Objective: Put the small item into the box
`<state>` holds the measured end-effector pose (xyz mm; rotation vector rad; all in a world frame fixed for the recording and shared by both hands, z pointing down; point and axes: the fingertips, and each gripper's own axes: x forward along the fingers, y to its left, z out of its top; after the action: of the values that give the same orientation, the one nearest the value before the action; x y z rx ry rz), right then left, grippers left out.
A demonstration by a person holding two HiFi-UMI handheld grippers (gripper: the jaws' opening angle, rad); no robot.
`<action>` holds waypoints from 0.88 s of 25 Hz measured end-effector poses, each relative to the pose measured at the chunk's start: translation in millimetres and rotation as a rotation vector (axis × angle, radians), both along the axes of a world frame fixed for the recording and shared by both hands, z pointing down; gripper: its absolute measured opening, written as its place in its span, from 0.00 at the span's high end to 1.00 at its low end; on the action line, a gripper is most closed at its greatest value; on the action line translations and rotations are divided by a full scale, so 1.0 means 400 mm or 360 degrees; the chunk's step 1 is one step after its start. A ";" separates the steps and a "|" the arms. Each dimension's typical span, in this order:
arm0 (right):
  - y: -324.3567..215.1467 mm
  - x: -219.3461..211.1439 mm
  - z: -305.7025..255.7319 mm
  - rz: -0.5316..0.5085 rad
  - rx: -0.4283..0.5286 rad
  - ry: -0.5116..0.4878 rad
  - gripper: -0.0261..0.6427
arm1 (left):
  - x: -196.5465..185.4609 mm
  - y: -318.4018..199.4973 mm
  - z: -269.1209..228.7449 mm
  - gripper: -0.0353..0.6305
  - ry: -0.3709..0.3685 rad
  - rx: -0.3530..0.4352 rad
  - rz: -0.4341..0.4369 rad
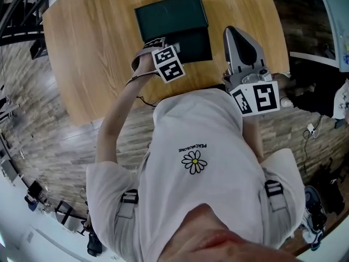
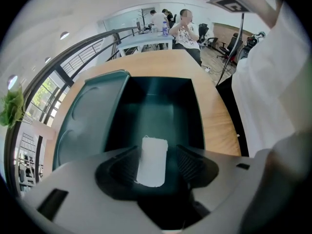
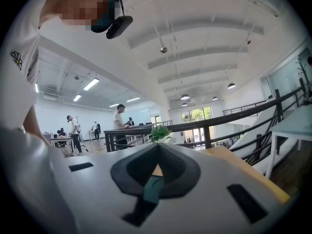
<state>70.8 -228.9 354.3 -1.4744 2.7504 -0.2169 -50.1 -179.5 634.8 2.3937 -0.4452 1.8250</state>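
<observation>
A dark green box [image 1: 188, 45] lies open on the round wooden table [image 1: 92, 48], its lid [image 1: 172, 14] flat beside it. In the left gripper view the box's hollow [image 2: 161, 101] is straight ahead and the lid [image 2: 90, 111] is on the left. My left gripper [image 2: 157, 155] hangs over the box's near edge, open. The small white item [image 2: 152, 162] stands between its jaws with a gap on the right side. My right gripper [image 1: 240, 40] is raised at the table's right edge, away from the box, its jaws [image 3: 157, 147] shut on nothing.
The table's near edge runs just in front of my white shirt [image 1: 207, 146]. Beyond the table lie plank flooring and a dark railing [image 2: 73, 62]. Several people stand at desks [image 2: 146, 40] far off. A white table [image 1: 322, 31] stands to the right.
</observation>
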 end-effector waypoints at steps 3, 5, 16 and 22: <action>0.001 -0.005 -0.001 -0.0019 0.0007 -0.0004 0.95 | 0.011 0.010 -0.029 0.56 0.0069 -0.0013 -0.0029; -0.001 -0.009 -0.002 -0.0026 0.0012 -0.0011 0.95 | 0.013 0.006 -0.057 0.56 0.0109 0.0015 -0.0046; -0.028 -0.069 -0.061 -0.0083 0.0226 0.0174 0.95 | -0.065 -0.120 -0.316 0.56 0.0553 0.0362 -0.0614; -0.049 -0.116 -0.111 -0.0124 0.0340 0.0228 0.95 | -0.174 -0.180 -0.547 0.66 0.0957 0.0788 -0.1072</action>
<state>24.3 -248.3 310.1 -1.3813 2.8349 0.1841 -119.8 -251.7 415.8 2.4376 -1.5088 0.7278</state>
